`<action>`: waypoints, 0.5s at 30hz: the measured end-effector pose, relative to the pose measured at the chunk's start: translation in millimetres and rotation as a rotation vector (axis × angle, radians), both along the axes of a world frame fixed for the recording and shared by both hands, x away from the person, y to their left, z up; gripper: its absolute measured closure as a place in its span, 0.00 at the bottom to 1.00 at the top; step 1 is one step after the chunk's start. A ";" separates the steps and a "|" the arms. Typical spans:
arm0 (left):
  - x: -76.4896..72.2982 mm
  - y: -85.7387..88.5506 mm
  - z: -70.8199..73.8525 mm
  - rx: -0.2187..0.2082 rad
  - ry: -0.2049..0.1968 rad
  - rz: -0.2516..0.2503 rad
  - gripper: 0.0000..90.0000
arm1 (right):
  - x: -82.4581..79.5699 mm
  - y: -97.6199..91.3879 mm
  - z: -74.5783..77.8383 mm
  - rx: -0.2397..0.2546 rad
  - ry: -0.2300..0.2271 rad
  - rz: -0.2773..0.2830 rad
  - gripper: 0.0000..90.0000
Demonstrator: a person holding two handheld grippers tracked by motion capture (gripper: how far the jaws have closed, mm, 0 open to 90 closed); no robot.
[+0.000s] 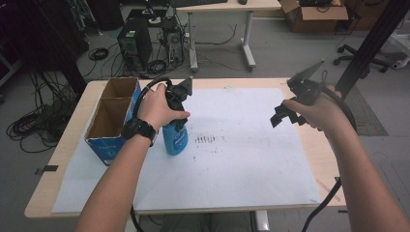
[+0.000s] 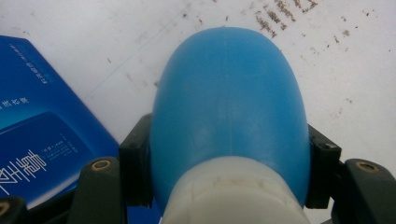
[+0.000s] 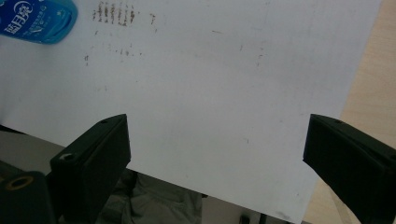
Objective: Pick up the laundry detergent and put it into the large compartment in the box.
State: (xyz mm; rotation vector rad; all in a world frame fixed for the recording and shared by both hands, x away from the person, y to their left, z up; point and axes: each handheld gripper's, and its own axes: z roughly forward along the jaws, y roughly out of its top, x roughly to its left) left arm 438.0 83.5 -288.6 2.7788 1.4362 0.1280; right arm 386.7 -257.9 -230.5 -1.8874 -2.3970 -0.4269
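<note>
blue bottle pinched beside the box

blue plastic marks the bottle (image 1: 175, 137), which stands upright on the white sheet (image 1: 241, 159) covering the table (image 1: 58, 159). it sits just to the right of the open cardboard box (image 1: 112, 118), close to the box's blue side. the left gripper (image 1: 178, 96) comes down on the bottle from above, and in the left gripper view its two black jaws press against both sides of the bottle's rounded shoulder (image 2: 229, 102), just above the pale collar (image 2: 231, 196). the box's blue printed side (image 2: 37, 140) shows to the left of the bottle there. the right gripper (image 1: 290, 113) hangs well to the right of the box, above the sheet, apart from the bottle; its jaws stand spread wide with nothing between them. dark smudges (image 1: 205, 139) lie on the sheet just right of the bottle.
</note>
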 end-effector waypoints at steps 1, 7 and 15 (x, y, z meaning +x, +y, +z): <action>0.1 0.0 0.0 0.000 0.000 0.000 0.41 | -0.1 0.0 0.0 -0.001 0.000 0.000 0.08; 0.8 -0.2 1.5 0.008 0.010 0.000 0.41 | -0.5 0.4 1.7 0.001 -0.002 0.002 0.09; -0.8 3.5 29.6 -0.008 -0.005 0.013 0.41 | -2.0 0.2 10.0 0.002 -0.010 -0.001 0.09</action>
